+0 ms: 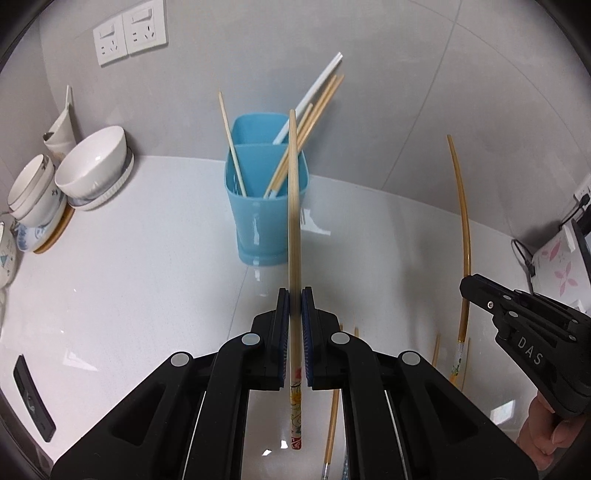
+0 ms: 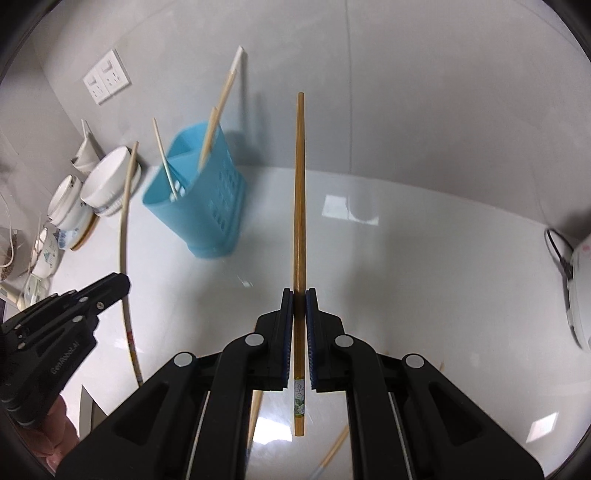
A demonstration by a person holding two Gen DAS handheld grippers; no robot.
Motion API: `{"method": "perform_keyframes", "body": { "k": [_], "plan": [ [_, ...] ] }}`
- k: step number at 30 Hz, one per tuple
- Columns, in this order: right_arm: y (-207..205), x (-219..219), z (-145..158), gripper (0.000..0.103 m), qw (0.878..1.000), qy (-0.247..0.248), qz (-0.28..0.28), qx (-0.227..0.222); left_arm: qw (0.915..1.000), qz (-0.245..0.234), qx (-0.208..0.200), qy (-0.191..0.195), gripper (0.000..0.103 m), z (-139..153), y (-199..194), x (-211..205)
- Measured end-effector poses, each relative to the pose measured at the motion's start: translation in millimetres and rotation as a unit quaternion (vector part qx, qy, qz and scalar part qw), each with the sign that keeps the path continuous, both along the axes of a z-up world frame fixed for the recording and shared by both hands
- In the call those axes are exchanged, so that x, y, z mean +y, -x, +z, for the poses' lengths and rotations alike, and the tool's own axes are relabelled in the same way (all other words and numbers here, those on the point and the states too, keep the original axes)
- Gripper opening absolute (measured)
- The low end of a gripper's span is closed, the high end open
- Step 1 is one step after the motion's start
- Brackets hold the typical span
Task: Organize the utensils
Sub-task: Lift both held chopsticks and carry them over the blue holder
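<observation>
My left gripper (image 1: 294, 295) is shut on a pale bamboo chopstick (image 1: 293, 229) with a flowered handle end, held above the white counter and pointing toward the blue utensil holder (image 1: 264, 221). The holder has two compartments and holds several chopsticks. My right gripper (image 2: 299, 295) is shut on a darker brown chopstick (image 2: 300, 192), also lifted, with the blue utensil holder (image 2: 199, 199) to its left. Each gripper shows in the other's view: the right gripper (image 1: 469, 286) at the right edge, the left gripper (image 2: 120, 282) at the lower left.
Stacked white bowls (image 1: 94, 166) and plates stand at the back left by the wall. Loose chopsticks (image 1: 334, 421) lie on the counter (image 1: 129, 277) under the grippers. A white appliance (image 2: 580, 291) with a cable sits at the right. Wall sockets (image 1: 129, 35) are above.
</observation>
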State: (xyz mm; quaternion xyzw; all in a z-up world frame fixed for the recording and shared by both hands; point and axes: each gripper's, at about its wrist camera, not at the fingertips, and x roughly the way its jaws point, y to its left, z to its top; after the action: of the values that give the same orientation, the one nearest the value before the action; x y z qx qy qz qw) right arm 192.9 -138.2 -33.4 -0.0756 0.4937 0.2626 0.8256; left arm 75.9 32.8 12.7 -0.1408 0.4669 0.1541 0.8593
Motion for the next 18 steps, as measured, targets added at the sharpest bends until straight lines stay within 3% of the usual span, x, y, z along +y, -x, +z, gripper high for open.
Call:
{"method": "perform_keyframes", "body": {
  "k": [9, 18],
  "plan": [
    [-16, 13, 18, 0.006, 1.000, -0.009, 0.005, -0.029, 0.9996, 0.016, -0.021, -0.006, 0.006, 5, -12, 23],
    [-32, 24, 33, 0.006, 0.997, -0.042, 0.009, -0.059, 0.9967, 0.029, -0.076, -0.005, 0.006, 15, -21, 47]
  ]
}}
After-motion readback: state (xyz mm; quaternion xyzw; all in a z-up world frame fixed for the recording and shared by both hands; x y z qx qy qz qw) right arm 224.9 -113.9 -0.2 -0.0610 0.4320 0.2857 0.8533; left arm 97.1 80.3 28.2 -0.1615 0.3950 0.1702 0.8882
